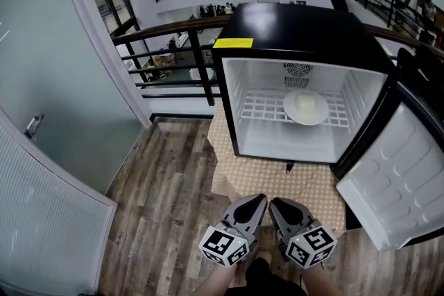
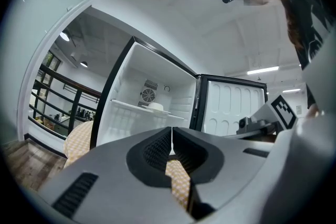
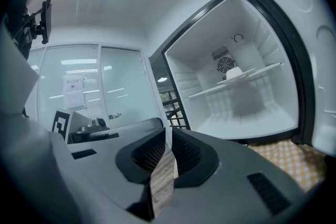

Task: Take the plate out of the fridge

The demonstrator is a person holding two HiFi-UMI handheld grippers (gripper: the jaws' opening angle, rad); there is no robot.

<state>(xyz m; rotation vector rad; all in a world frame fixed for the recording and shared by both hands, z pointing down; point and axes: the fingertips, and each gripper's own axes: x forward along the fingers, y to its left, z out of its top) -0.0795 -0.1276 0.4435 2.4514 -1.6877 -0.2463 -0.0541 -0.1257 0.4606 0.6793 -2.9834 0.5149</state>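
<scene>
At the far left we see a pale grey-green frosted glass door (image 1: 48, 59) with a small metal handle (image 1: 32, 125), and below it a brown wood-plank floor (image 1: 170, 197). Beyond stands a black metal railing (image 1: 198, 55).

Low in the head view, our left hand-held grey gripper (image 1: 257, 199) points toward the fridge. In the left gripper view its jaws are pressed together with nothing between them (image 2: 171, 131). Just beside it, the right hand-held grey gripper (image 1: 277, 204) points the same way. Its jaws are likewise closed on nothing (image 3: 168, 131). Both tips hover by the front edge of a table covered in a yellow checked cloth (image 1: 270, 180).

On the far part of that table stands a small black fridge with a white interior (image 1: 298, 28), which carries a yellow sticker (image 1: 233, 43) at the front left corner of its top. A white wire shelf (image 1: 263, 107) crosses the inside, with a round fan vent (image 1: 297, 70) in the back wall above it.

The round white plate (image 1: 305, 107) lies flat on this shelf, to the right of the shelf's middle and close to its back edge. It is well apart from both grippers. The gripper views show it there too (image 2: 156, 107) (image 3: 239, 74).

At the right, the fridge's black door with a white ribbed lining (image 1: 395, 184) hangs wide open.
</scene>
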